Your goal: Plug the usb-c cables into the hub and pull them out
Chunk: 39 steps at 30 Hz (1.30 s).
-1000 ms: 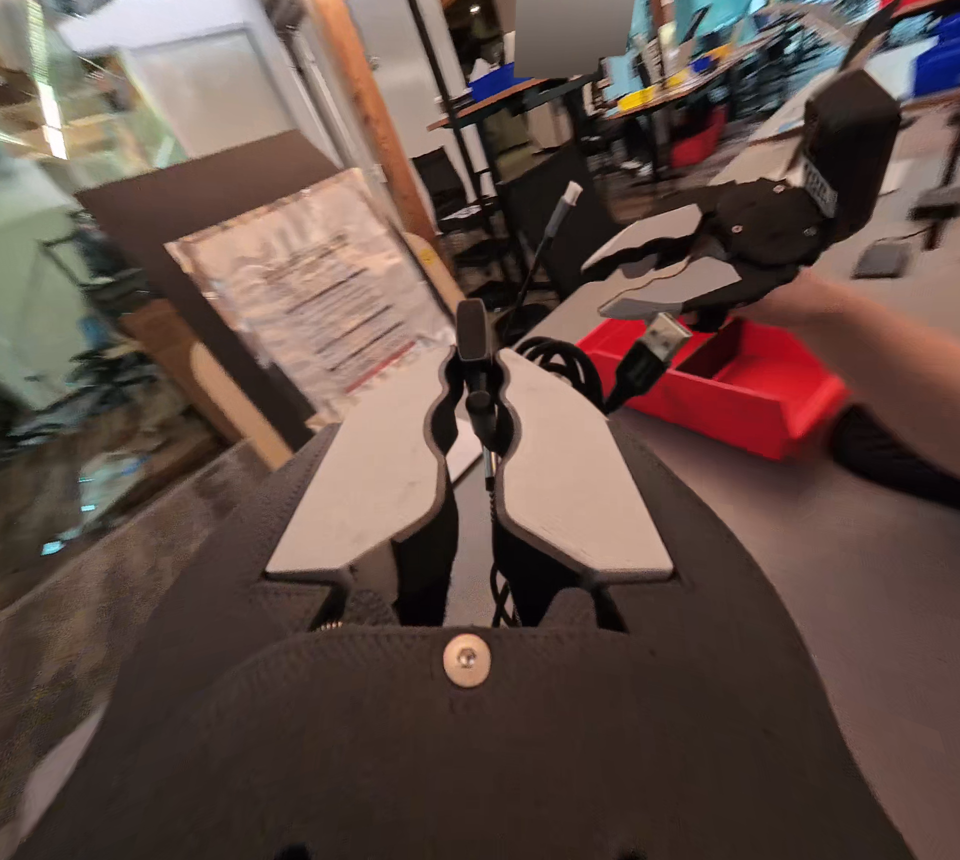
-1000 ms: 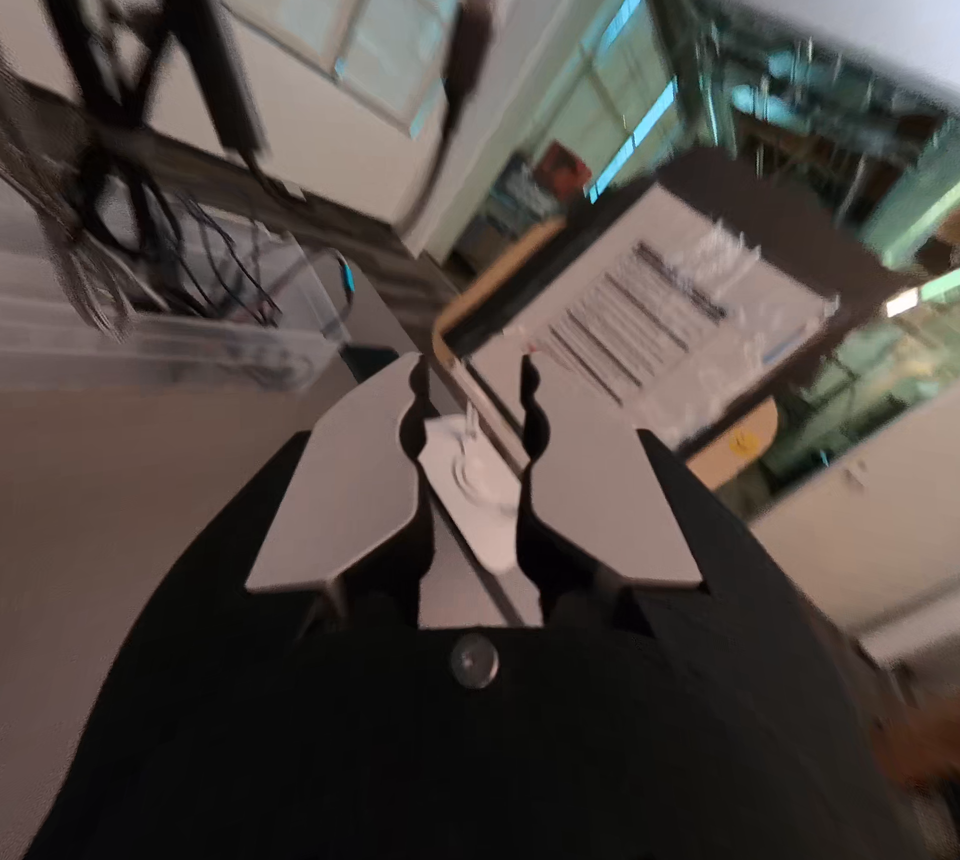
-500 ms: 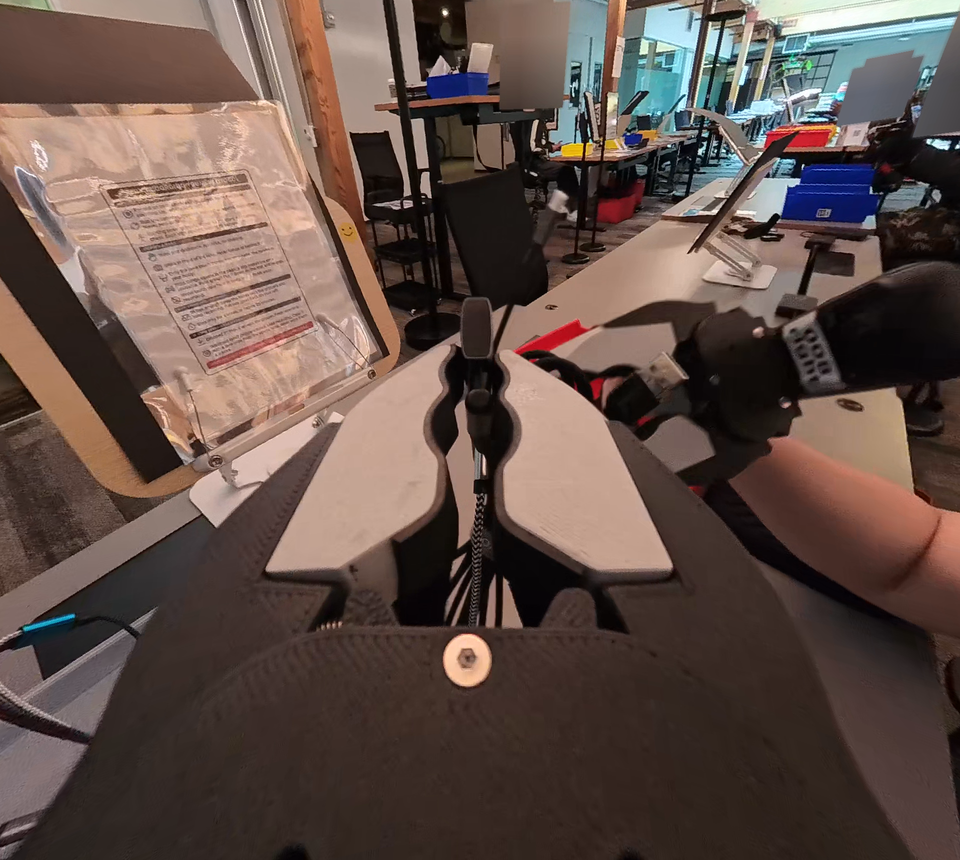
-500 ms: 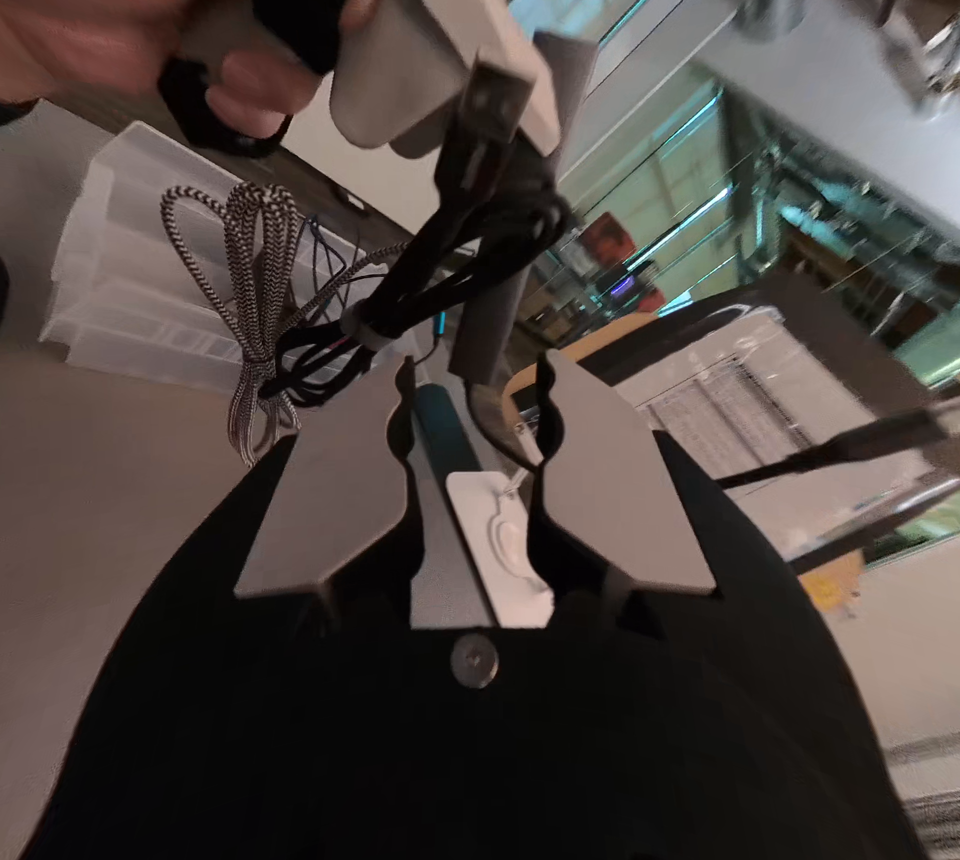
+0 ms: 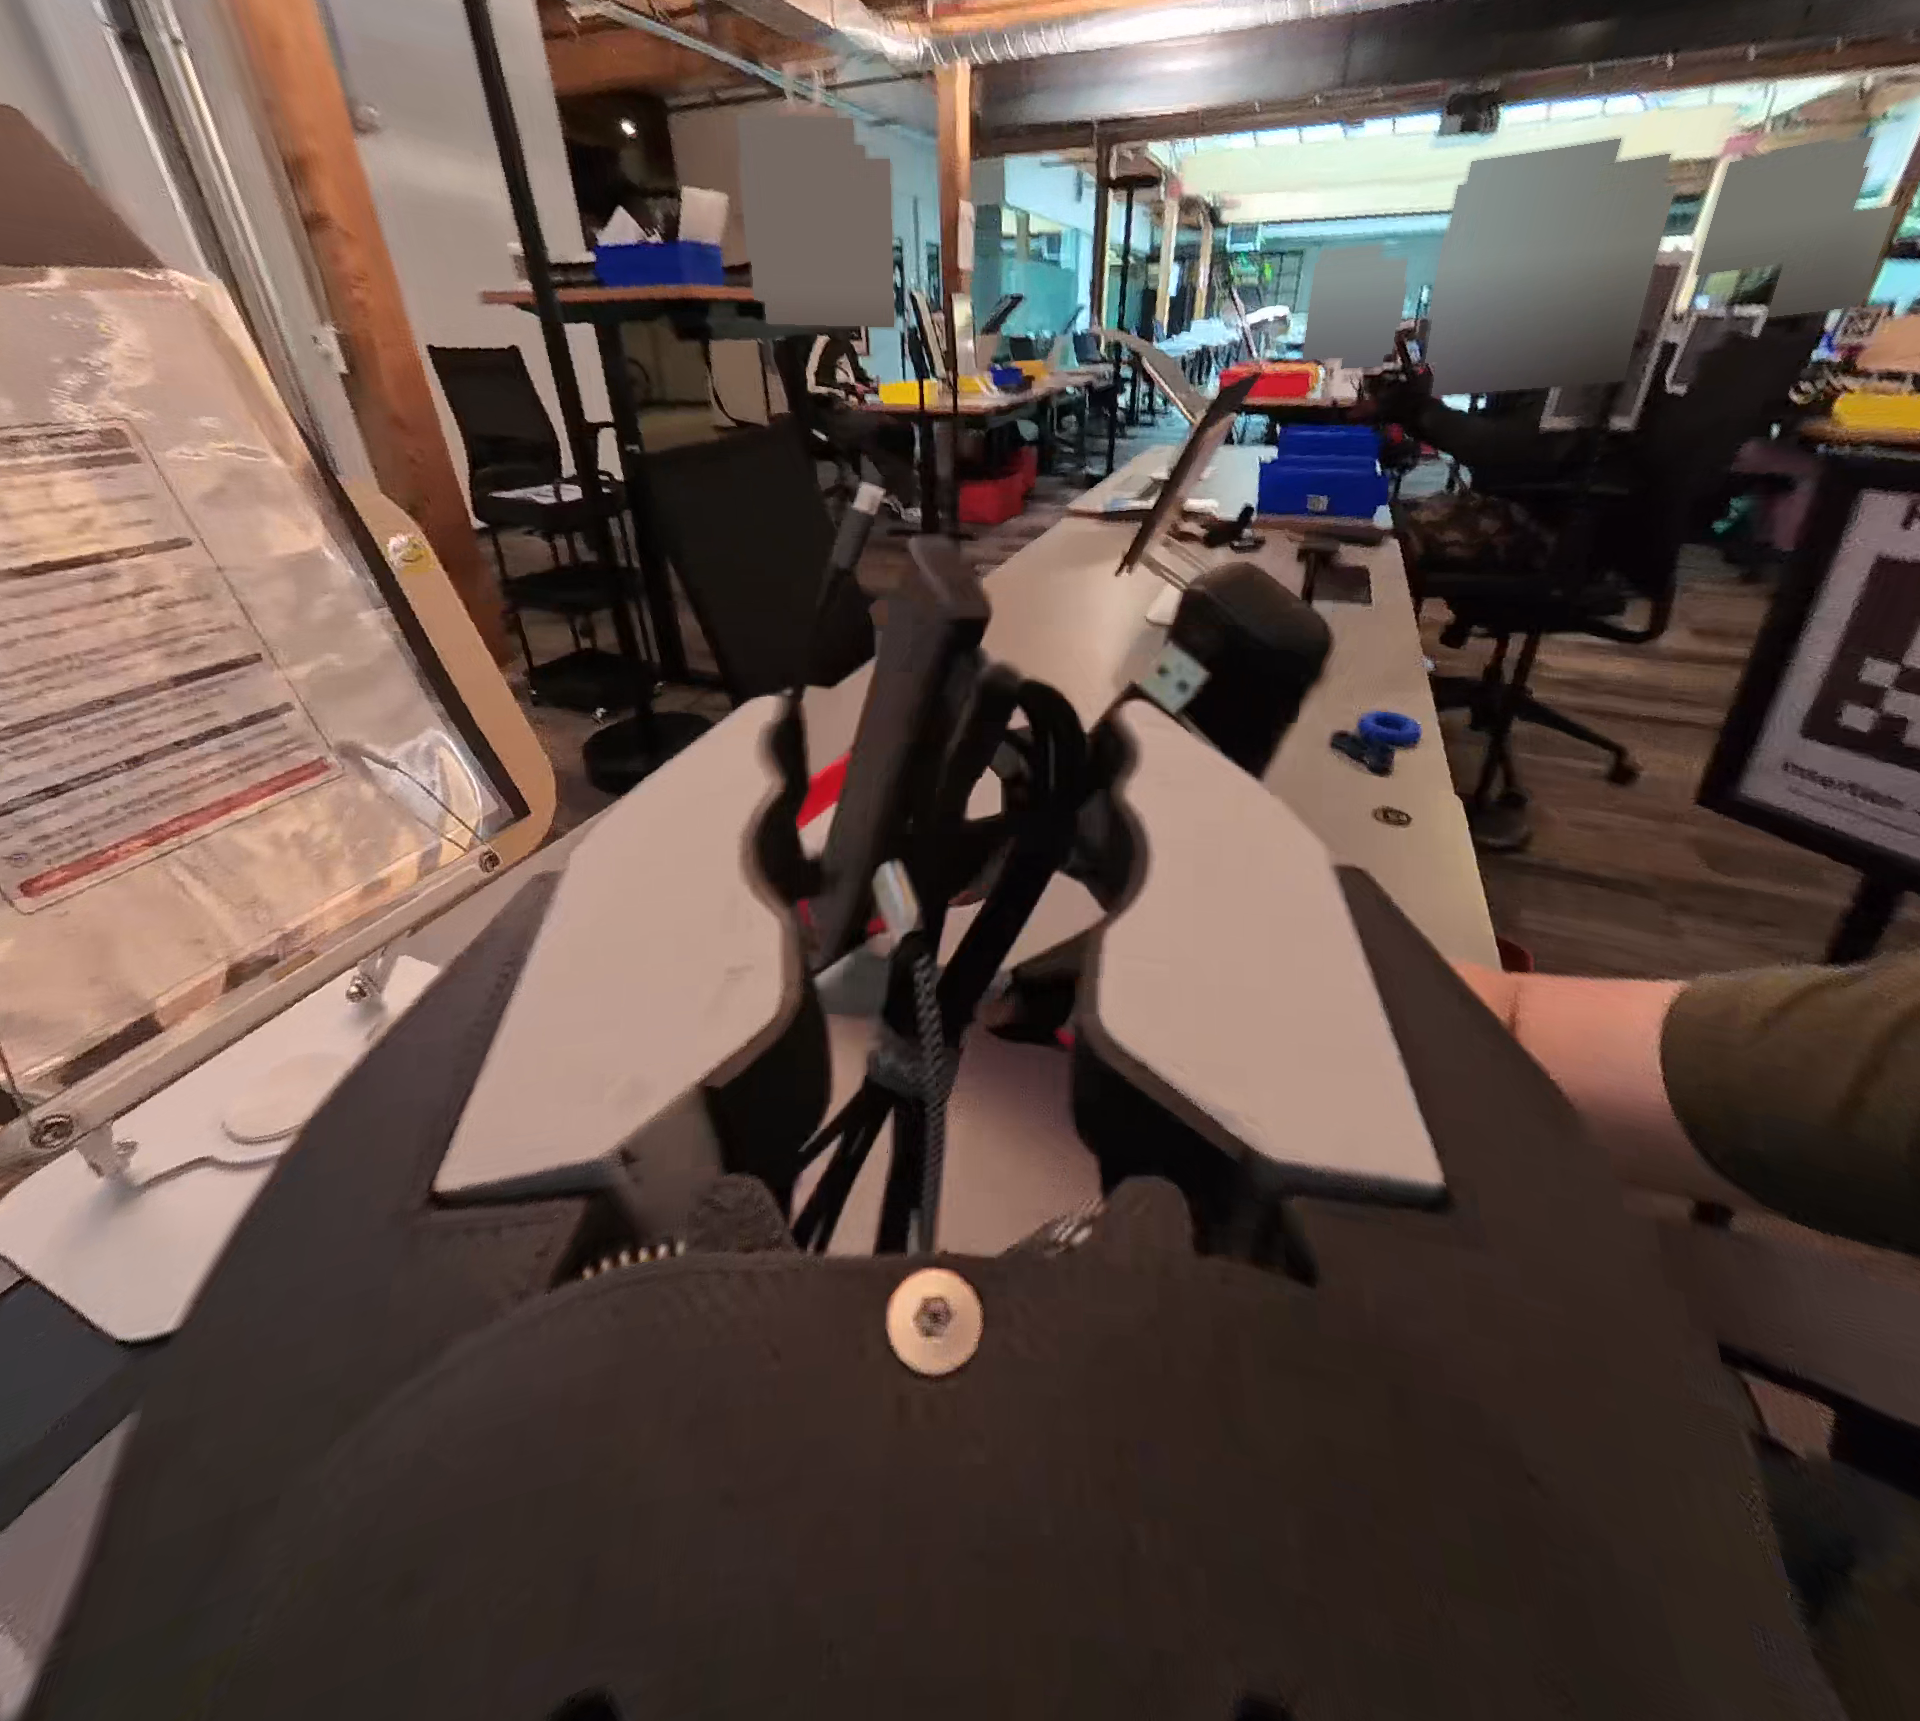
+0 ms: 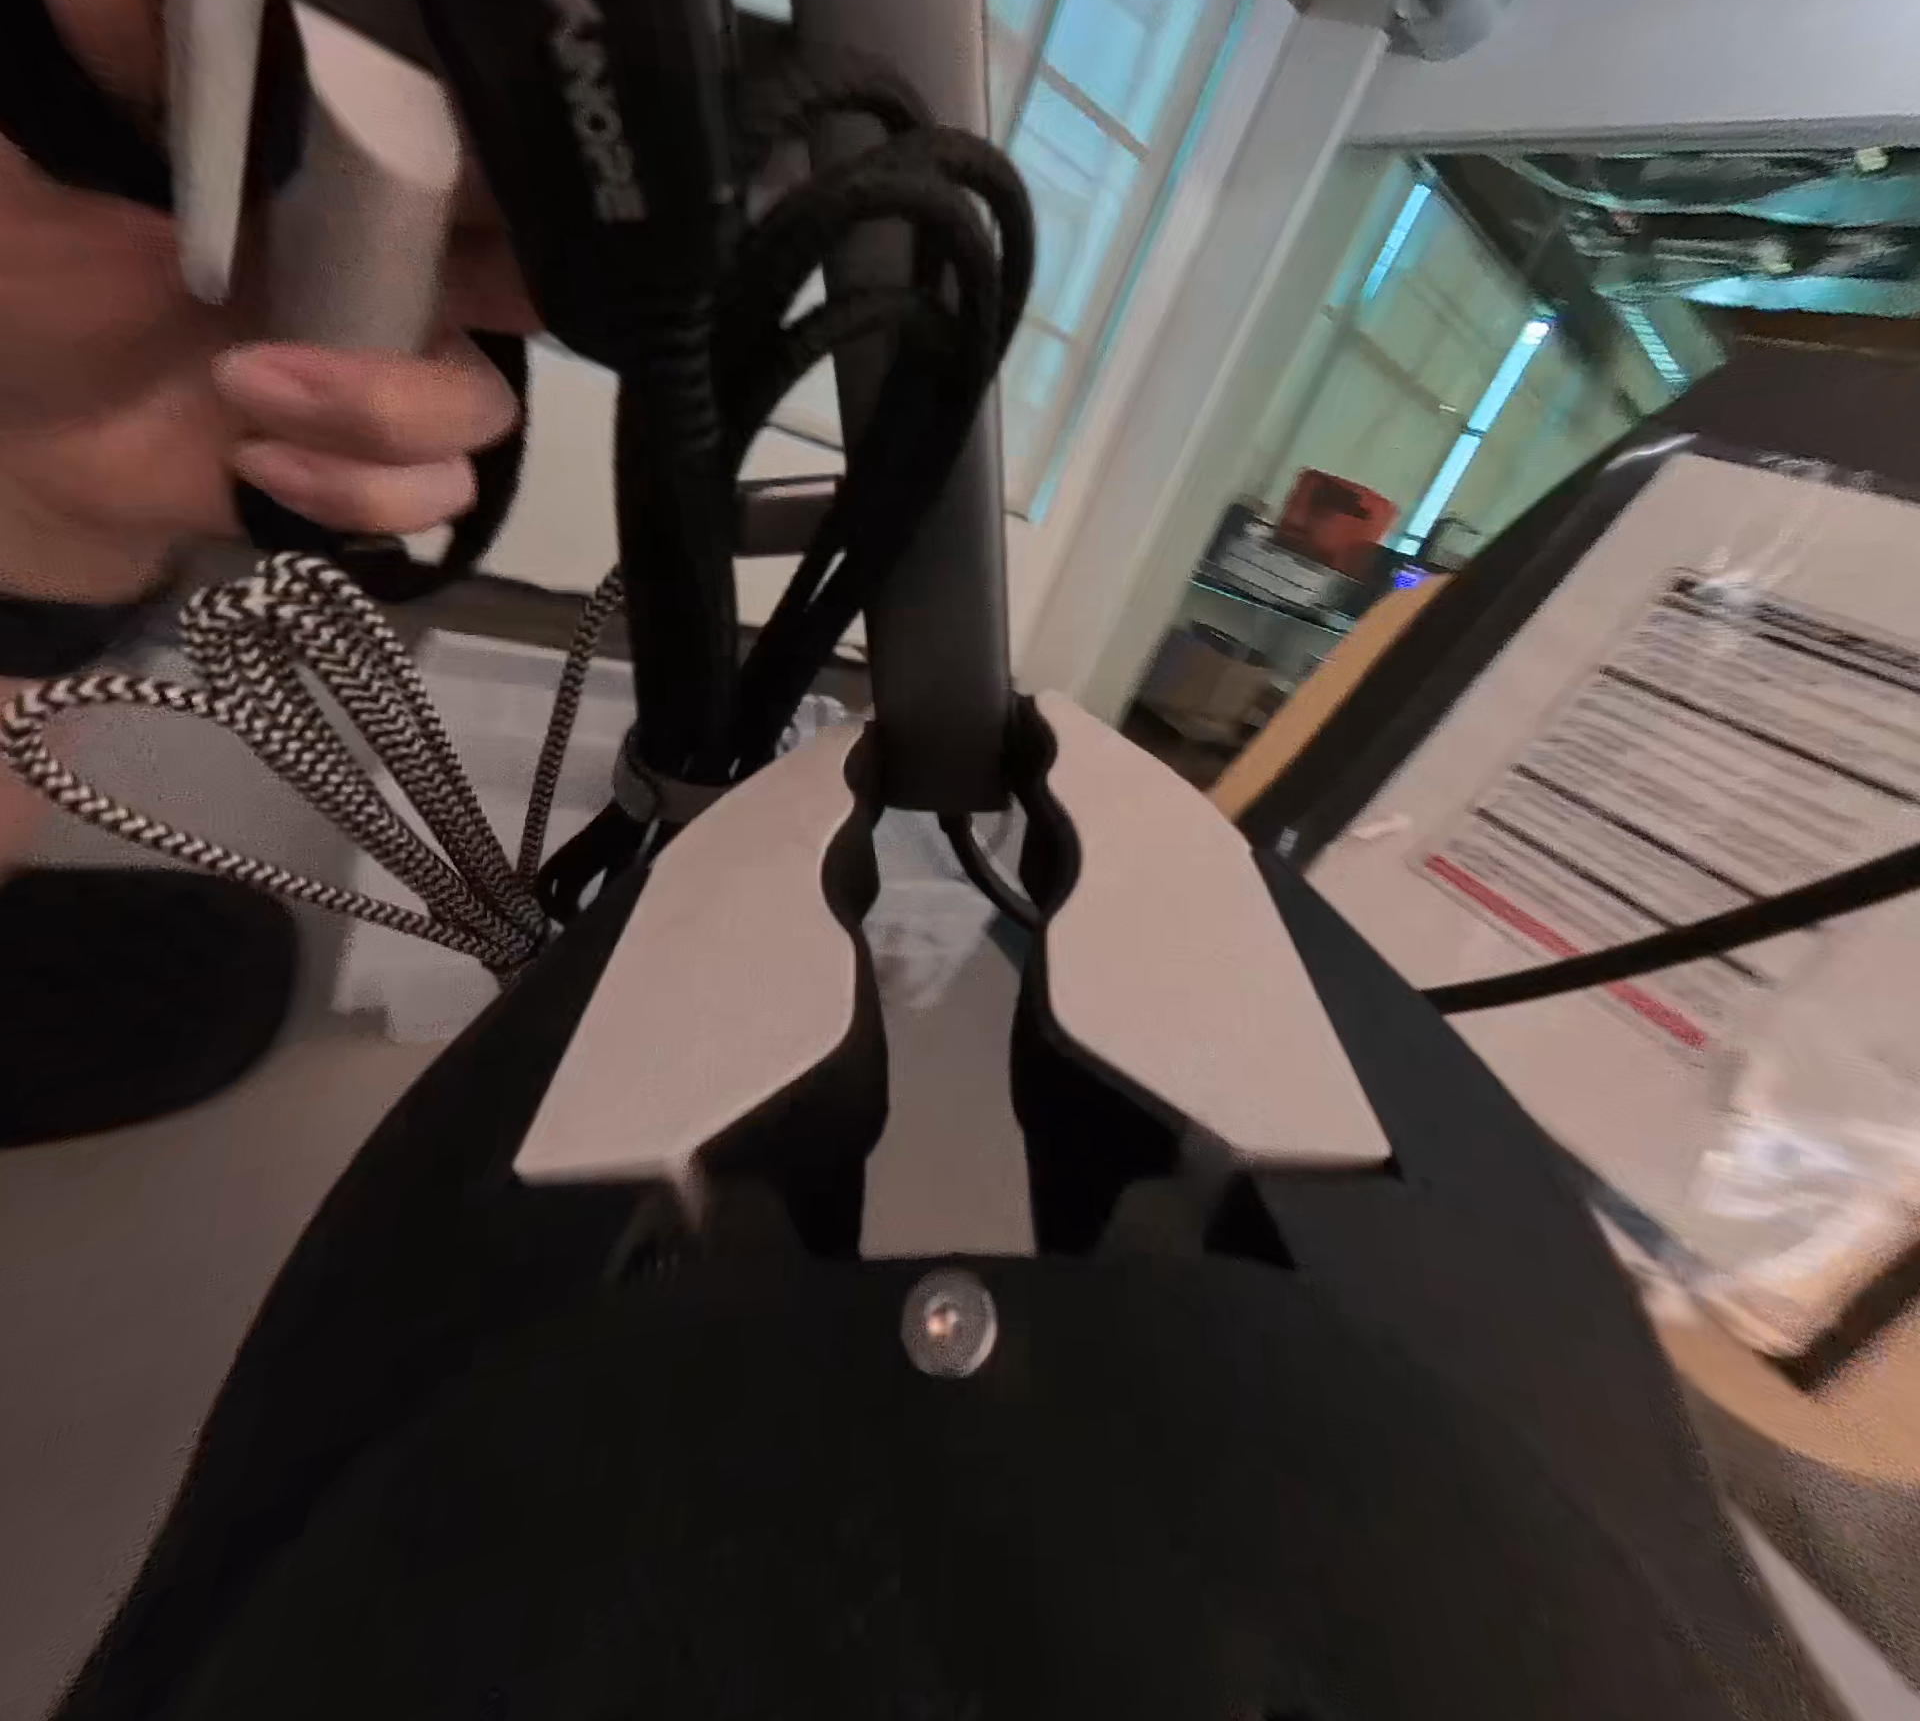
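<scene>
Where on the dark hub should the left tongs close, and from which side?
Probably its two broad flat faces, mid-length. The hub stands on edge between the open left tongs, so come straight forward; the right tongs clamp one end.

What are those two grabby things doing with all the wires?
A person holds a gripper in each hand. The right gripper is clamped shut on one end of the dark grey hub and holds it up in the air. The left gripper is open, with the hub between its fingers. A black cable bundle and a black-and-white braided cable dangle beside the hub. Which ones are plugged in is hard to tell.
</scene>
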Each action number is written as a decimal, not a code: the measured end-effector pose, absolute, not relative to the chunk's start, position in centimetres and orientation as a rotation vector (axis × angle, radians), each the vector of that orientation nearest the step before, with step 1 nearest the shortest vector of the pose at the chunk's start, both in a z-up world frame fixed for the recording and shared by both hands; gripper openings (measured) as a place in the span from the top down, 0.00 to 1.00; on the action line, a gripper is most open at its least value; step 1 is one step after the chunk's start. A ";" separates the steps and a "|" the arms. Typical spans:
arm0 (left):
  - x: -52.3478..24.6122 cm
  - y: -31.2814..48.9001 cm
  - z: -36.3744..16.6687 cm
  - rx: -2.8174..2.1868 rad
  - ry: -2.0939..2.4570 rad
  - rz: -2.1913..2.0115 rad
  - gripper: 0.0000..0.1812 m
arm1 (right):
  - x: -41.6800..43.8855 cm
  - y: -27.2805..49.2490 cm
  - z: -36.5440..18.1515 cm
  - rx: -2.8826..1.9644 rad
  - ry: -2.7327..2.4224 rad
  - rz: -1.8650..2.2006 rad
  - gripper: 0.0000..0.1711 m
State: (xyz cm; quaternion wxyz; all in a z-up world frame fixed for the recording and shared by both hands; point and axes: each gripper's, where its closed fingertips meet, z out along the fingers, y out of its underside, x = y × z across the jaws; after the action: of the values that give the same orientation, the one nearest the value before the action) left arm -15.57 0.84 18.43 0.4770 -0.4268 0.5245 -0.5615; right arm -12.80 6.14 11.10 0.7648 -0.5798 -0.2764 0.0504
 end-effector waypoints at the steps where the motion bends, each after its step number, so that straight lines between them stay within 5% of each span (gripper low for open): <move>1: -16.0 0.9 18.5 -1.034 1.303 -1.368 0.67 | -12.9 6.0 11.1 -1.253 -0.590 0.185 0.85; 5: -18.0 1.8 18.9 -0.961 1.368 -1.444 0.77 | -14.3 4.8 11.6 -1.187 -0.613 0.464 0.85; 14: -15.2 0.3 13.6 -0.972 1.680 -1.448 0.74 | -18.0 0.8 11.8 -1.024 -0.799 0.934 0.85; 28: -13.4 -1.0 11.1 -0.915 1.820 -1.207 0.87 | -17.6 1.7 10.3 -1.040 -0.804 0.943 0.85; 33: -12.7 2.6 12.6 -1.016 1.595 -1.135 0.88 | -12.1 6.0 9.8 -1.179 -0.558 0.741 0.75; 39: -12.3 7.3 13.5 -1.084 1.335 -0.978 0.88 | -2.6 6.0 13.9 -1.156 -0.158 0.443 0.81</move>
State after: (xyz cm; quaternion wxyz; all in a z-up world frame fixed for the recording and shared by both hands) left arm -12.29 7.31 13.51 0.5492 -0.4580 0.5639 -0.4130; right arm -2.56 5.95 13.86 0.8114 -0.5414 -0.0741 0.2074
